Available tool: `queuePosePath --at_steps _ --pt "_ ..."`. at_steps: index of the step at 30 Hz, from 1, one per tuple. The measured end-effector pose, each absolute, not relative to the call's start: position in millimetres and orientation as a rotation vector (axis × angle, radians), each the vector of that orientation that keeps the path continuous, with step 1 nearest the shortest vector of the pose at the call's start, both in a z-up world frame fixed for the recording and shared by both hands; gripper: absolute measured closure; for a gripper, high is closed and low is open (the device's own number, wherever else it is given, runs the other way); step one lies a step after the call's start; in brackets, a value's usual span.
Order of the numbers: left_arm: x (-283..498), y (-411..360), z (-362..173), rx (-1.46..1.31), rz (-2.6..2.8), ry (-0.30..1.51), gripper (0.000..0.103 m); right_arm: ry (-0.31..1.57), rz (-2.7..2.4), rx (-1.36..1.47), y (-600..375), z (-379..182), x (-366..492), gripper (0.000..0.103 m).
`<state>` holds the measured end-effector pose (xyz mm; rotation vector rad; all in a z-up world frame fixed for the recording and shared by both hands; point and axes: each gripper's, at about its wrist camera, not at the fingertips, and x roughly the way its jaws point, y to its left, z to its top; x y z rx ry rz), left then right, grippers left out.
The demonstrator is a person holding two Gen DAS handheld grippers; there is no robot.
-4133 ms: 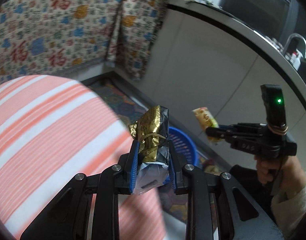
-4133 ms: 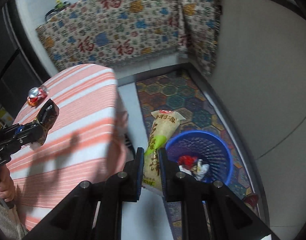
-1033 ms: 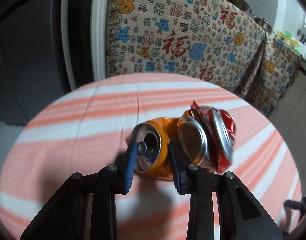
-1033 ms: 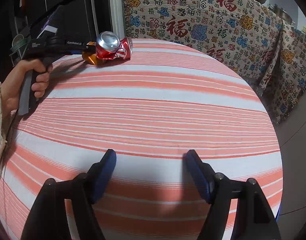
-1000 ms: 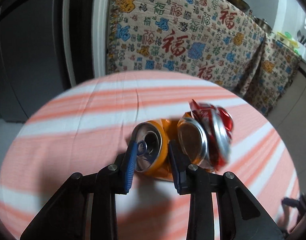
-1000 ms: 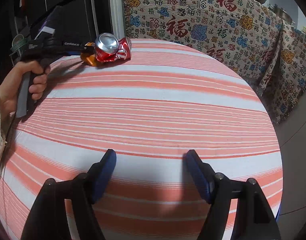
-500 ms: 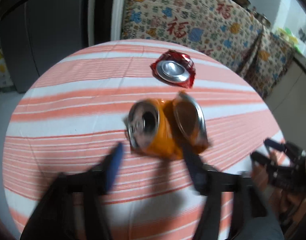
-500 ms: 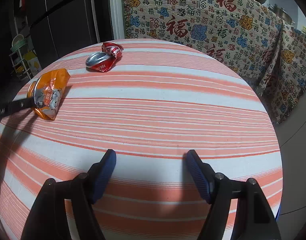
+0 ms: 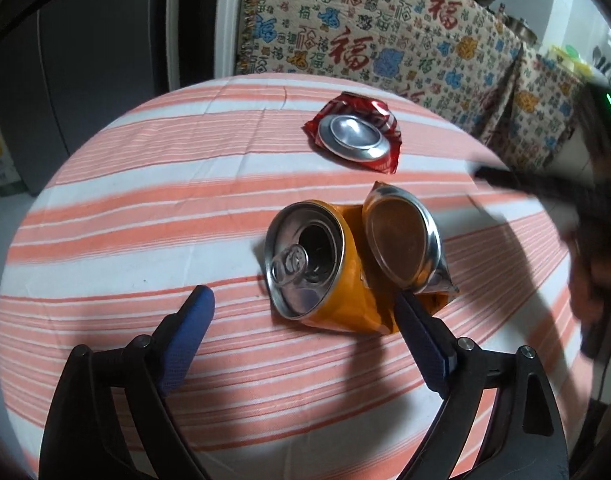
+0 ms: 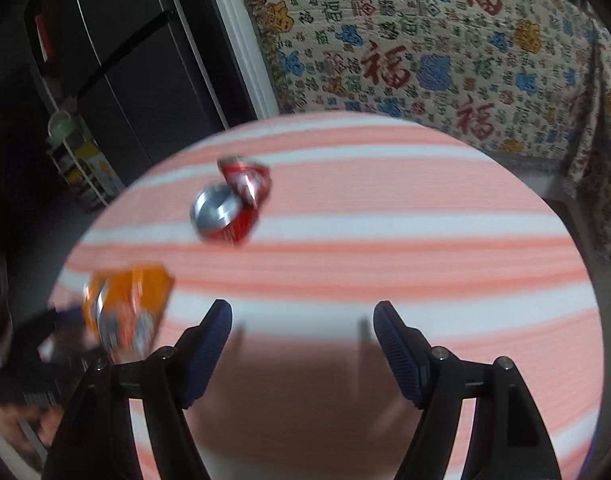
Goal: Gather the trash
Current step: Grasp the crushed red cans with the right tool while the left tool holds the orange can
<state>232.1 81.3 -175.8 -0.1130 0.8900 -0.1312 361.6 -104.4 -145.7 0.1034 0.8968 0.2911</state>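
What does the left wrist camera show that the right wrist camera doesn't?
Only the left wrist view shows the orange can's open top with its pull tab, lying between the open left gripper, whose jaws have just been opening, untouched. Only the right wrist view shows the open right gripper's blue pads with nothing between them, and a dark fridge. Both show the crushed red can, the striped tablecloth and the patterned cloth behind.

From my left tool [image 9: 301,304] the crushed orange can [image 9: 345,268] lies just ahead between the spread fingers, the right one touching or nearly touching it, striped tabletop [image 9: 125,240] bare to its left. The flattened red can [image 9: 355,138] sits well beyond, open cloth between the two. My right tool [image 10: 303,316] is blurred; I see bare stripes ahead of it, red can farther off left.
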Motion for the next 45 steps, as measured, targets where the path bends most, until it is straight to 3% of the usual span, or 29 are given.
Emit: queuePosePath --at_steps 7,8,9,16,27,35,40,43,44,45 --pt "233 68 -178 -0.018 -0.089 0.912 0.01 0.956 0.359 0.258 -62 -162 442 0.029" --pt "232 69 -178 -0.021 -0.09 0.912 0.01 0.96 0.36 0.275 -60 -165 448 0.038" --pt "232 69 -178 -0.022 -0.091 0.911 0.01 0.965 0.364 0.304 -58 -170 453 0.08" --pt "231 68 -178 -0.021 -0.096 0.913 0.008 0.947 0.334 0.283 -77 -167 420 0.077" --pt "195 106 -149 -0.227 -0.194 0.798 0.01 0.95 0.188 0.123 -139 -146 284 0.077" --pt "204 36 -117 -0.103 -0.274 0.778 0.028 0.878 0.162 0.105 -132 -144 251 0.077" --pt "229 23 -133 -0.07 -0.188 0.814 0.031 0.847 0.164 0.103 -133 -135 243 0.078" --pt "239 24 -147 -0.112 -0.202 0.857 0.055 0.853 0.165 0.108 -139 -139 242 0.079" --pt "241 25 -151 -0.117 -0.204 0.873 0.073 0.856 0.171 0.122 -140 -141 243 0.078" --pt "242 25 -154 -0.116 -0.204 0.881 0.075 0.861 0.181 0.133 -142 -144 244 0.078"
